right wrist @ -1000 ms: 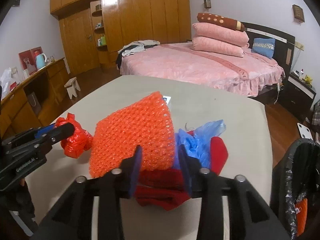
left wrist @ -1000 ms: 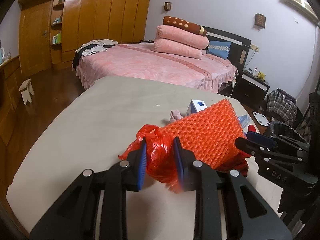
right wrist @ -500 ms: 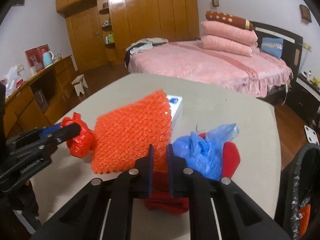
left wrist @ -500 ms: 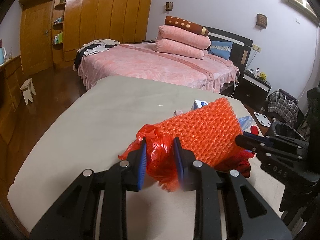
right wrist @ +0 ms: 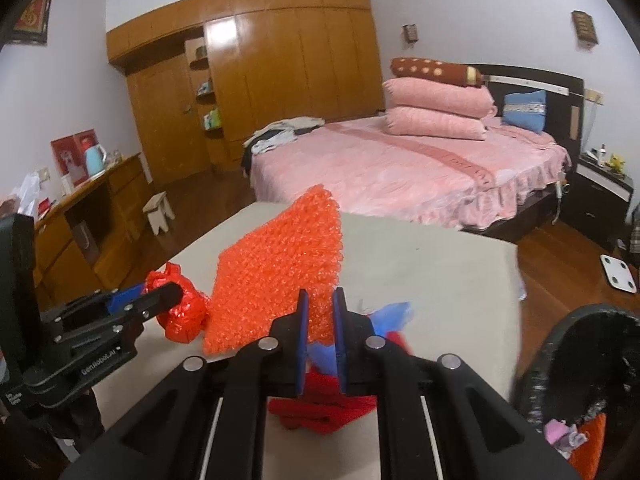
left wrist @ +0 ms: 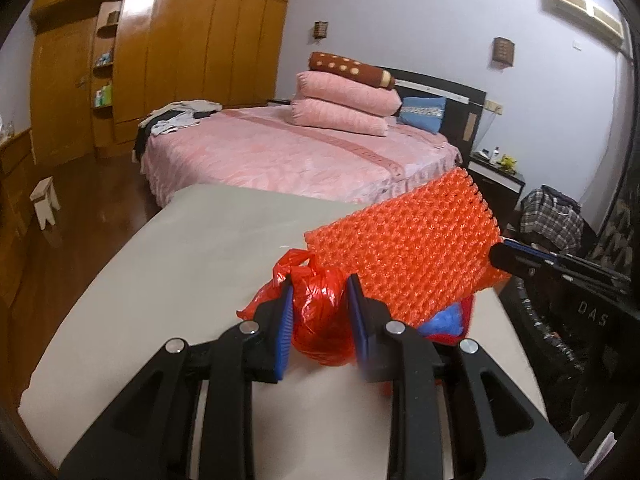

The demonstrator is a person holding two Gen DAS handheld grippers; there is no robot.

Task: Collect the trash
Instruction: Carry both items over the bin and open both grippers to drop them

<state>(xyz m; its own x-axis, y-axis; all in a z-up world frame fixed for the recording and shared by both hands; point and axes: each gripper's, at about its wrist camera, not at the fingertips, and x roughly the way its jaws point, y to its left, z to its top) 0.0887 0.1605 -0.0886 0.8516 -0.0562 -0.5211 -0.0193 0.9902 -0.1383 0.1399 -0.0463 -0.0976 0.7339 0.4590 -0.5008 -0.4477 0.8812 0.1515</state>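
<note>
the collecting looks about midway. each gripper has a piece of trash off the grey table (left wrist: 168, 264): the left gripper (left wrist: 320, 312), at the bottom centre of the left wrist view, has its blue-padded fingers clamped on a crumpled red plastic bag (left wrist: 320, 320). the right gripper (right wrist: 320, 340), at the bottom centre of the right wrist view, has its fingers drawn close together on the lower edge of an orange bubble-wrap sheet (right wrist: 280, 276), which stands up tilted in the middle of the frame. a blue plastic bag (right wrist: 384, 316) and a red cloth-like item (right wrist: 320, 404) sit low under the right fingers; whether they are pinched too or lie on the table cannot be told.

the black-lined trash bin (right wrist: 580, 364) is at the lower right of the right wrist view, just beside the table edge. inside it show a small pinkish-purple scrap (right wrist: 560, 436) and something orange (right wrist: 588, 448), so some trash is already in. the held pieces are not yet dropped.
</note>
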